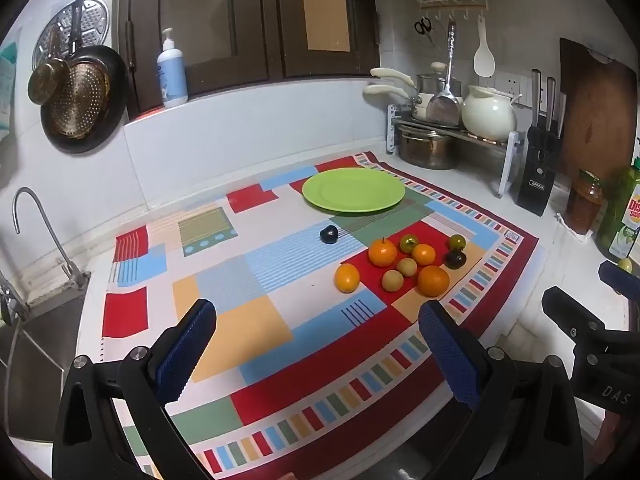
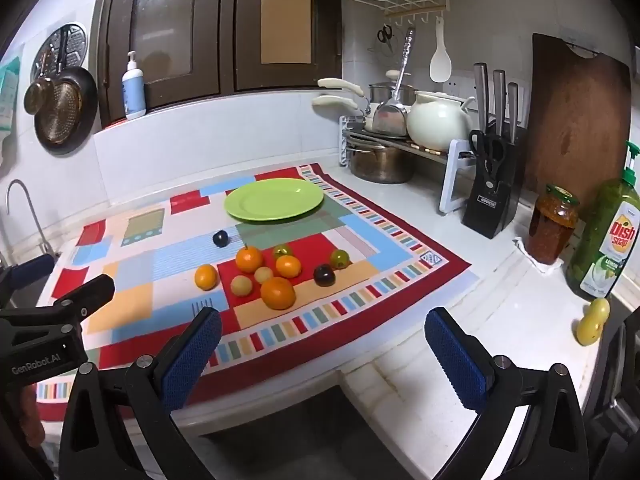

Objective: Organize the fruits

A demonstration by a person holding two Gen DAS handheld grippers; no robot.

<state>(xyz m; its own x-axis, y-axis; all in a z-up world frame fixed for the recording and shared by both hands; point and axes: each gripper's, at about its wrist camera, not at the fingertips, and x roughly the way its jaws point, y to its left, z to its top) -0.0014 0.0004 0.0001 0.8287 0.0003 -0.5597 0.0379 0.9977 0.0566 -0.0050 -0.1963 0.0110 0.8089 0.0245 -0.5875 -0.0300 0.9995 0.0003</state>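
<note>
A green plate [image 1: 353, 189] [image 2: 274, 199] lies empty at the far side of a patterned mat [image 1: 240, 320] [image 2: 132, 276]. Several small fruits sit in a cluster on the mat: oranges [image 1: 433, 280] [image 2: 278, 293], pale yellow fruits [image 1: 392, 280] [image 2: 241, 285], green tomatoes [image 1: 409, 243] [image 2: 339, 258] and a dark plum [image 1: 455, 259] [image 2: 324, 275]. Another dark plum [image 1: 329, 234] [image 2: 220, 238] lies apart near the plate. My left gripper [image 1: 316, 344] is open and empty above the mat's near part. My right gripper [image 2: 320, 352] is open and empty over the counter's front edge.
A pot rack [image 2: 400, 140], knife block [image 2: 490, 200], sauce jar [image 2: 554, 224] and dish soap bottle [image 2: 608, 240] stand at the right. A yellow fruit [image 2: 592, 320] lies by the bottle. A sink and tap [image 1: 44, 232] are at the left.
</note>
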